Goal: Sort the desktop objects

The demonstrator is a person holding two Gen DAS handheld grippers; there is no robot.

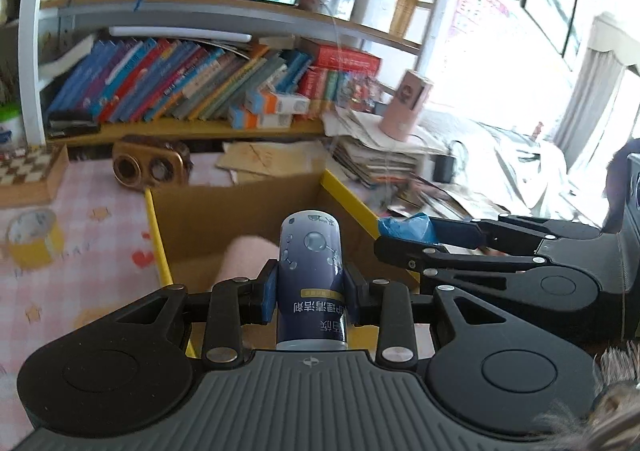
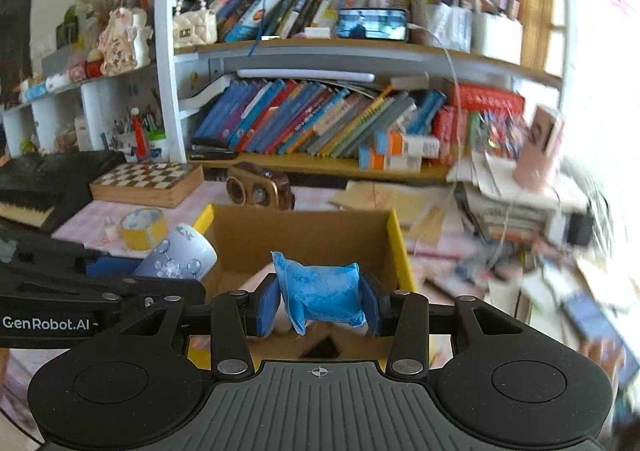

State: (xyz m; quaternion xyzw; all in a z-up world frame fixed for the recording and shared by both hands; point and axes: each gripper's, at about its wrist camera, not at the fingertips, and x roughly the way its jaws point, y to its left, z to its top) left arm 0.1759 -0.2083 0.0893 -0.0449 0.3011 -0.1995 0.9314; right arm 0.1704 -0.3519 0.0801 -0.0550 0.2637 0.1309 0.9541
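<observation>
My left gripper (image 1: 309, 293) is shut on a dark blue and white bottle (image 1: 310, 271) and holds it over the open cardboard box (image 1: 240, 203). The bottle also shows in the right wrist view (image 2: 176, 253). My right gripper (image 2: 319, 301) is shut on a blue plastic packet (image 2: 320, 291), held above the same box (image 2: 304, 227). The right gripper appears in the left wrist view (image 1: 404, 241) with the packet (image 1: 404, 225) near the box's right wall. A pink object (image 1: 244, 257) lies inside the box.
A roll of yellow tape (image 1: 34, 237) and a wooden chess box (image 1: 30, 173) sit on the pink tablecloth at left. A wooden speaker (image 1: 150, 167) stands behind the box. Piled papers with a pink cup (image 1: 404, 109) lie right. Bookshelves line the back.
</observation>
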